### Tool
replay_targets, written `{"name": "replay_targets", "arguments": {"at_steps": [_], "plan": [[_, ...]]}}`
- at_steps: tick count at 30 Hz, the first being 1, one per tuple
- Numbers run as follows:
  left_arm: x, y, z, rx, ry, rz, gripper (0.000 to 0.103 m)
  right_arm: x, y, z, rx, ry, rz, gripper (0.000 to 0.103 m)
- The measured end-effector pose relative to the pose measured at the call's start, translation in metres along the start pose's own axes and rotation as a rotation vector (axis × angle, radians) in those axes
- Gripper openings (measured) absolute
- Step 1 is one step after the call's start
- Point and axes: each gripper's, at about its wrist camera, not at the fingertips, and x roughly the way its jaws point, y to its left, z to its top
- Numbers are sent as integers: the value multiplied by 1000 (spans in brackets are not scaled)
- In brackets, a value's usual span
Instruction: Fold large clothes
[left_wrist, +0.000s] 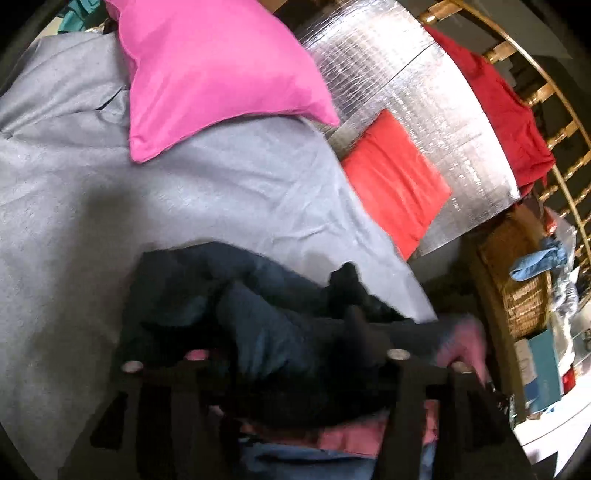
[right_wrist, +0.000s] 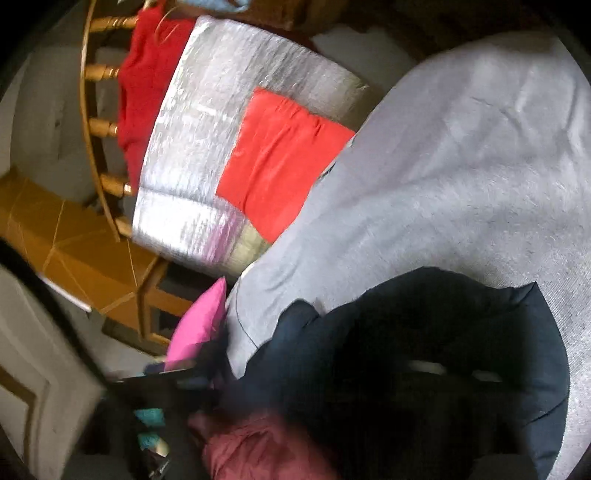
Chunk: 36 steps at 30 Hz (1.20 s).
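The dark navy garment (left_wrist: 258, 314) lay bunched on the grey bedspread (left_wrist: 221, 192), below the pink pillow (left_wrist: 214, 77). Left gripper (left_wrist: 295, 354) had its jaws released over it; right gripper's (right_wrist: 454, 369) state I couldn't tell. Bunched folds risked a grab through several layers.

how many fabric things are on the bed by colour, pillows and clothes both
pink: 1, the bright pink satin pillow
red-orange: 1, the flat red-orange rectangular cushion
dark red: 1, the dark red cloth draped over the wooden rail
dark navy: 1, the crumpled dark navy garment
total: 4
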Motion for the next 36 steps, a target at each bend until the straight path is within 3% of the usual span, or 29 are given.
{"name": "replay_targets", "arguments": {"at_steps": [3,7,10,13,16,19,23,25,26,28,31,36], "plan": [[-17,-10,0,2,-59,-8,85,-10,0,8,34,-20,27,90],[-52,-10,4,-31,-168,-90,91,-32,10,12,34,-56,66,91],[-70,-3,3,-69,-208,-34,93,-50,28,6,-60,-61,28,90],[-69,3,-2,-77,-168,81,92,-66,31,-9,-121,-37,-10,90],[-64,10,-10,-75,-96,232,92,-73,33,-23,-190,1,-80,81],[-66,13,-21,-57,-61,315,92,-78,39,-34,-246,21,-110,78],[-67,-4,-41,139,-58,441,92,-69,45,-51,-305,102,-122,72],[-58,-11,-51,258,-14,507,92,-48,42,-60,-323,199,-178,72],[-45,-14,-58,335,47,545,92,-39,33,-65,-313,258,-222,72],[-28,-11,-68,417,117,564,93,-18,17,-72,-319,339,-315,66],[-28,-6,-64,402,113,546,95,-18,32,-70,-346,324,-352,64],[-28,-9,-50,378,79,534,94,-14,77,-55,-473,214,-275,65]]}}
